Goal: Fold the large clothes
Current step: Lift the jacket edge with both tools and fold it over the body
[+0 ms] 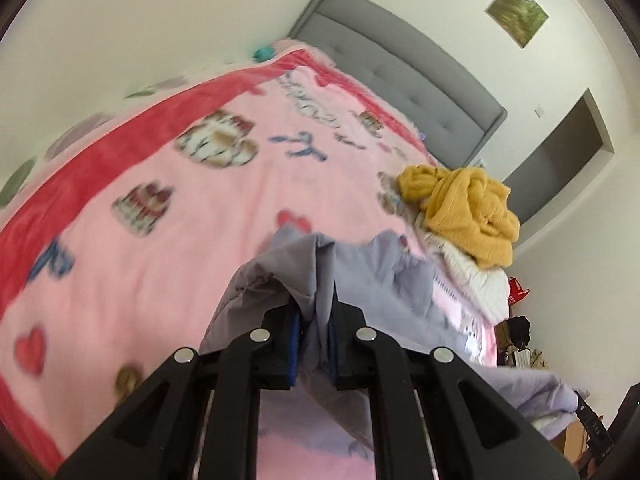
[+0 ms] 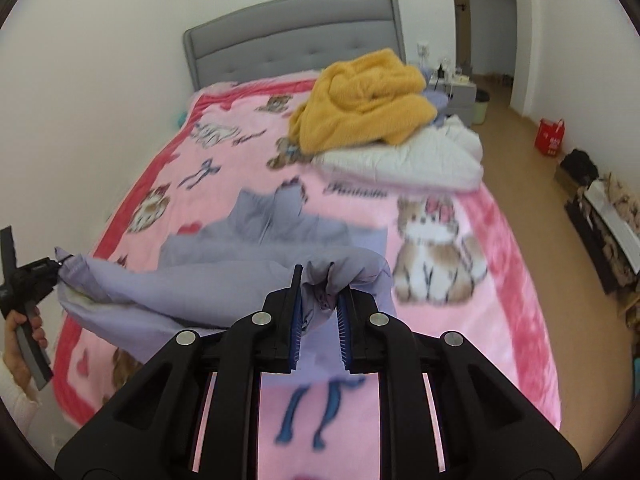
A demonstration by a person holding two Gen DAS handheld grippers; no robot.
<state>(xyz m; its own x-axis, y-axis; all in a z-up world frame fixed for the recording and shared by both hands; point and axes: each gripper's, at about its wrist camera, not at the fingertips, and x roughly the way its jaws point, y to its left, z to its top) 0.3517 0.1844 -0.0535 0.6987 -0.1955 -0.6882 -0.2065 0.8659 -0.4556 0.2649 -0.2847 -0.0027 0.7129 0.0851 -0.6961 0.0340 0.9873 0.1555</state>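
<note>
A lavender garment point(image 2: 224, 276) is held stretched above the pink blanket on the bed point(image 2: 500, 264); its far part lies on the blanket. My left gripper point(image 1: 314, 312) is shut on one bunched edge of the lavender garment point(image 1: 384, 288). My right gripper point(image 2: 320, 300) is shut on another bunched edge. In the right wrist view the left gripper point(image 2: 60, 266) shows at the far left, pinching the garment's corner, with the hand below it.
A yellow sweater point(image 2: 360, 100) lies on a white garment point(image 2: 404, 160) at the bed's far right. A grey headboard point(image 2: 292, 36) stands behind. A nightstand point(image 2: 460, 96), red bag point(image 2: 550, 136) and low shelf point(image 2: 604, 224) stand on the floor at right.
</note>
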